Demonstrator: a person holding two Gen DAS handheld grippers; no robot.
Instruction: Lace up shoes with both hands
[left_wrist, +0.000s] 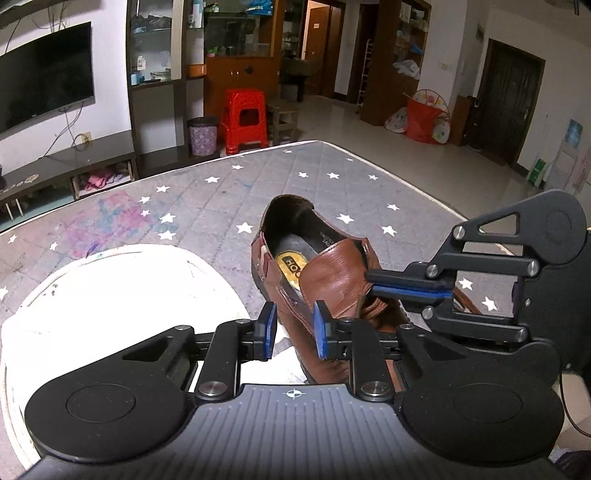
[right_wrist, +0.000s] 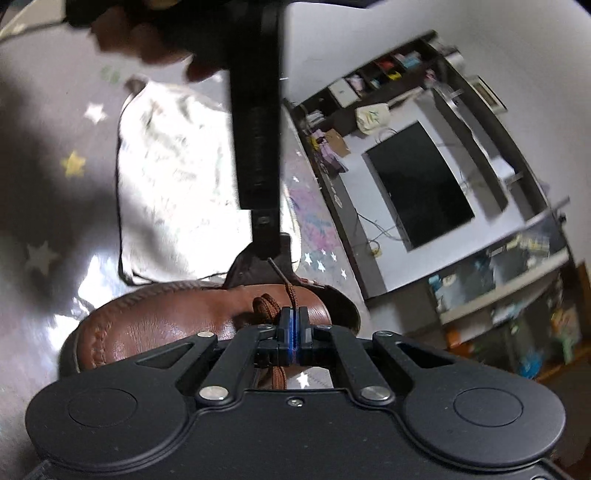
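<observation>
A brown leather shoe (left_wrist: 325, 273) lies on the star-patterned mattress (left_wrist: 221, 192), opening facing away. My left gripper (left_wrist: 294, 328) is open, its blue-padded fingers standing either side of the shoe's left flap without holding anything. My right gripper (left_wrist: 373, 282) comes in from the right and is shut on the brown lace (left_wrist: 373, 308) beside the tongue. In the right wrist view the right gripper (right_wrist: 293, 325) is shut on the lace (right_wrist: 290, 291), whose dark tip sticks up over the shoe (right_wrist: 166, 321). The left gripper's body (right_wrist: 255, 140) hangs above.
A white cloth (left_wrist: 110, 306) lies on the mattress left of the shoe; it also shows in the right wrist view (right_wrist: 173, 177). Beyond the mattress edge are a red stool (left_wrist: 244, 118), a bin (left_wrist: 202, 136), a TV (left_wrist: 44, 74) and shelving.
</observation>
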